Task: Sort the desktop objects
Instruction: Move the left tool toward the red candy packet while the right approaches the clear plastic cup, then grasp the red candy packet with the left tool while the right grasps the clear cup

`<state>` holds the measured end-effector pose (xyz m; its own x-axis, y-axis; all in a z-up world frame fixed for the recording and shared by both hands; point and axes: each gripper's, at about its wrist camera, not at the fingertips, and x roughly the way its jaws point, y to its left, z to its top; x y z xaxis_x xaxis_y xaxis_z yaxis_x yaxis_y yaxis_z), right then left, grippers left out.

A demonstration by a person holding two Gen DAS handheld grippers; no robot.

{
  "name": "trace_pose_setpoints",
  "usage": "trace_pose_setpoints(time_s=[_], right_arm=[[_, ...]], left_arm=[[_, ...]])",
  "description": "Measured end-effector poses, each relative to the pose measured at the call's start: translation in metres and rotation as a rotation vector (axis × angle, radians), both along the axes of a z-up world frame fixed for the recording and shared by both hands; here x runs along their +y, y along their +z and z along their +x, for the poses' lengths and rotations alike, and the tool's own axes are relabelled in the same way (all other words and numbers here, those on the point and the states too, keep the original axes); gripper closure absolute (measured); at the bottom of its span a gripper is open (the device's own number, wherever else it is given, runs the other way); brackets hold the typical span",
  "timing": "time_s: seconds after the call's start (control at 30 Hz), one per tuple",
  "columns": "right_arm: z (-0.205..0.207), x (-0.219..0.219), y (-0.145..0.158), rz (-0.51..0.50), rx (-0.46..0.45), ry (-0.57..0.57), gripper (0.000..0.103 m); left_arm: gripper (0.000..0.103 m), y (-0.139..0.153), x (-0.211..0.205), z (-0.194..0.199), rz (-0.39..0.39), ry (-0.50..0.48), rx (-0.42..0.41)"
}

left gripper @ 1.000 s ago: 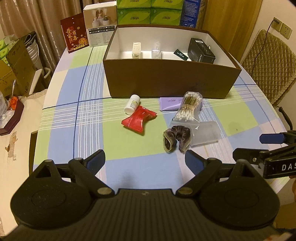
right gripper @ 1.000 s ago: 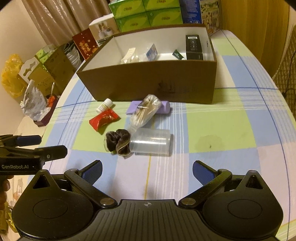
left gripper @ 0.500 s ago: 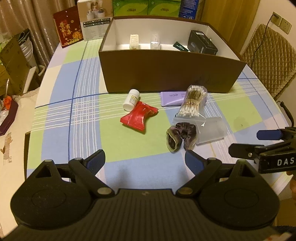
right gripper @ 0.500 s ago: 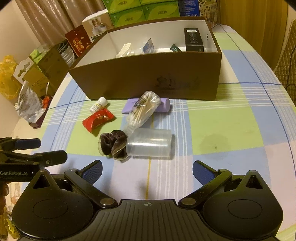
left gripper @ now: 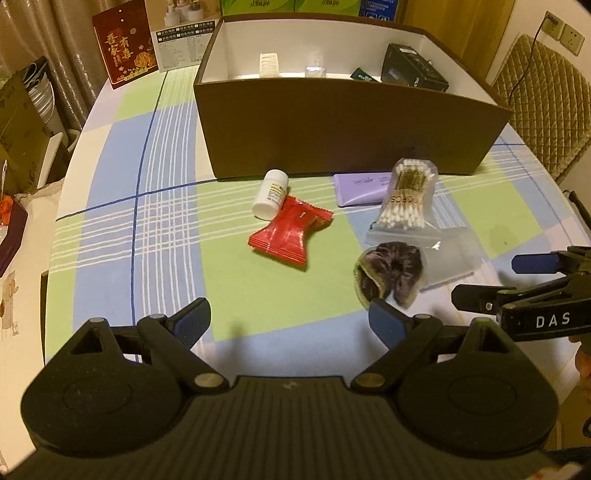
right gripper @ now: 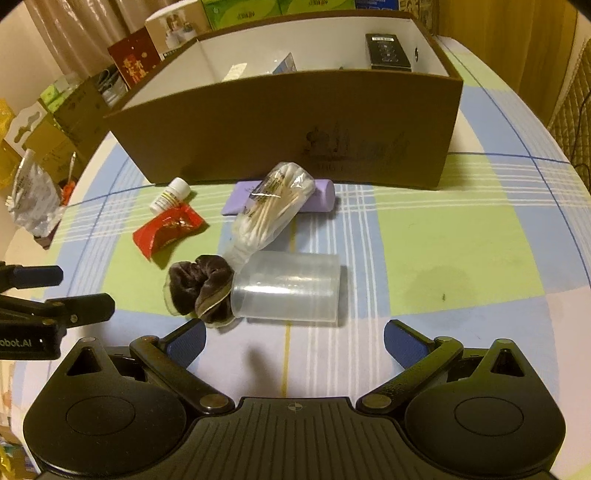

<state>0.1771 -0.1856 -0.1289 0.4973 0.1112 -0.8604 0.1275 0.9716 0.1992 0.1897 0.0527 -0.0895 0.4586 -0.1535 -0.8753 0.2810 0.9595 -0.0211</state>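
Note:
A brown box (left gripper: 347,129) (right gripper: 295,125) stands on the checked tablecloth and holds several small items. In front of it lie a white pill bottle (left gripper: 270,194) (right gripper: 170,194), a red packet (left gripper: 290,230) (right gripper: 168,229), a purple tube (left gripper: 360,189) (right gripper: 321,195), a bag of cotton swabs (left gripper: 406,197) (right gripper: 273,208), a dark velvet scrunchie (left gripper: 388,271) (right gripper: 199,288) and a clear plastic cup (left gripper: 448,258) (right gripper: 290,288) on its side. My left gripper (left gripper: 290,323) is open and empty, just short of the red packet. My right gripper (right gripper: 293,339) is open and empty, just short of the cup.
A red card box (left gripper: 125,42) and a white carton (left gripper: 184,35) stand behind the brown box on the left. A quilted chair (left gripper: 543,107) is at the table's right edge. Cartons and bags (right gripper: 37,147) crowd the floor to the left.
Both grippers have moved forward and lower toward the items in front of the box. The objects lie where they were. Both stay open.

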Motion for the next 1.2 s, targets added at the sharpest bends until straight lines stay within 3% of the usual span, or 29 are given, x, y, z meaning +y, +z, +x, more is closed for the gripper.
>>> trace_pose_setpoints(time_s=[0.4,0.67,0.87,1.07,1.2], right_arm=[[0.019,0.003,-0.020,-0.036,0.017,-0.022,0.011],[0.020,-0.004,-0.023,-0.069,0.028,-0.021,0.043],[0.017,-0.031,-0.021,-0.088,0.035,-0.103,0.045],[0.010,-0.058,-0.019,-0.098,0.048,-0.193,0.045],[0.003,-0.072,-0.017,-0.086,0.058,-0.245,0.045]], left_arm=[[0.013,-0.016,0.007,0.026,0.007,-0.044,0.023],[0.013,-0.025,-0.001,0.040,0.002,-0.095,0.026],[0.014,-0.030,-0.008,0.054,-0.007,-0.153,0.002],[0.027,-0.039,-0.014,0.074,-0.021,-0.203,-0.008],[0.043,-0.046,-0.016,0.082,-0.054,-0.213,0.034]])
